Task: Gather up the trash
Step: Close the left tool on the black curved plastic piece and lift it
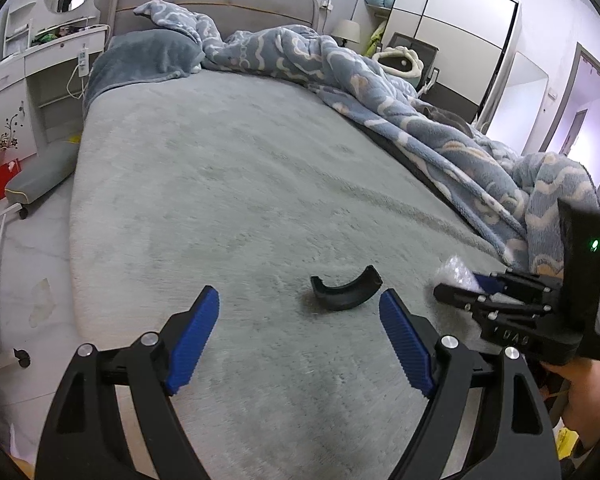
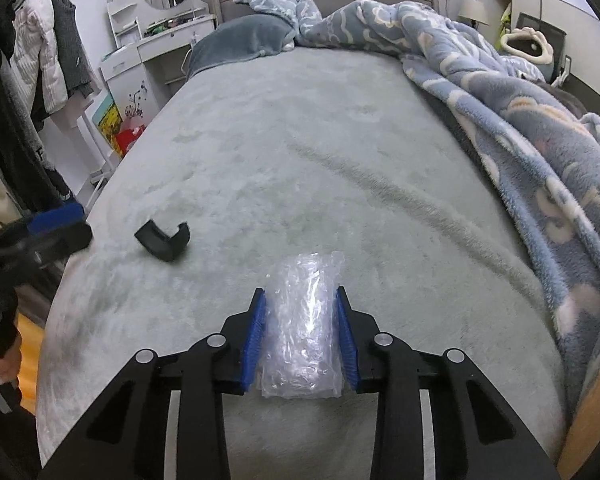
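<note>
A curved black plastic piece point(image 1: 345, 291) lies on the grey bed cover, just beyond and between my left gripper's open blue pads; it also shows in the right wrist view point(image 2: 163, 241). My left gripper point(image 1: 299, 300) is open and empty. My right gripper point(image 2: 301, 300) is shut on a crumpled clear plastic wrapper point(image 2: 302, 326) above the near part of the bed. In the left wrist view the right gripper point(image 1: 460, 286) is at the right, with the wrapper point(image 1: 456, 270) partly hidden behind it.
A rumpled blue patterned blanket point(image 1: 440, 120) lies along the bed's right side, with a grey pillow point(image 1: 148, 56) at the head. A white desk point(image 1: 40, 80) and a grey stool point(image 1: 40, 176) stand to the left. Clothes point(image 2: 40, 60) hang at the left.
</note>
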The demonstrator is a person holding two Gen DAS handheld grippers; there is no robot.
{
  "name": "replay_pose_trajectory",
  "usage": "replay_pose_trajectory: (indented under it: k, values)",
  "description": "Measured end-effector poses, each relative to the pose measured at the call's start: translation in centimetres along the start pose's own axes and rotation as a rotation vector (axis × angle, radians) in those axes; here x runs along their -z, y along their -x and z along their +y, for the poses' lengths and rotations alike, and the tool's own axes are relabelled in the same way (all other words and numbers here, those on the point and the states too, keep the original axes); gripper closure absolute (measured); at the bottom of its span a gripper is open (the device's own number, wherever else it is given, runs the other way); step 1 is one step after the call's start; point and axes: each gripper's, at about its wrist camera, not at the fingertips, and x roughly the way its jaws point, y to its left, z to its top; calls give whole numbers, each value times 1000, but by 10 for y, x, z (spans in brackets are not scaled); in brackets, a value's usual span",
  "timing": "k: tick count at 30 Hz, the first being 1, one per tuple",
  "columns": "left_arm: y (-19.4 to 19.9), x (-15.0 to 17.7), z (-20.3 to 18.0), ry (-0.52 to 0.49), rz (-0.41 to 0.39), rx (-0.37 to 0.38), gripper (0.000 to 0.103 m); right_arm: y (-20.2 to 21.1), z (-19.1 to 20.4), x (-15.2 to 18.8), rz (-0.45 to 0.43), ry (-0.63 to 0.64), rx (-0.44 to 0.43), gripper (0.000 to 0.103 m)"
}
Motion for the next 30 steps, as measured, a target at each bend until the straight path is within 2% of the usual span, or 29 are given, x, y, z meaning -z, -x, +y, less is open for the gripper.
replay_pose_trajectory:
  k: [10,22,26,30]
  values:
    - [-25,3,-17,-25,42,21,21,6,-10,-11,-47,-19,-20,69]
    - [-58,1,-26,-9,107,31,27,-4,-19,-20,-48,-24,-35,69]
    - [-62,-2,-28,8,104,50,28,-9,-22,-23,-44,-25,-38,69]
    - [-66,-4,-30,12,103,59,36,-11,-24,-24,-46,-24,-40,69]
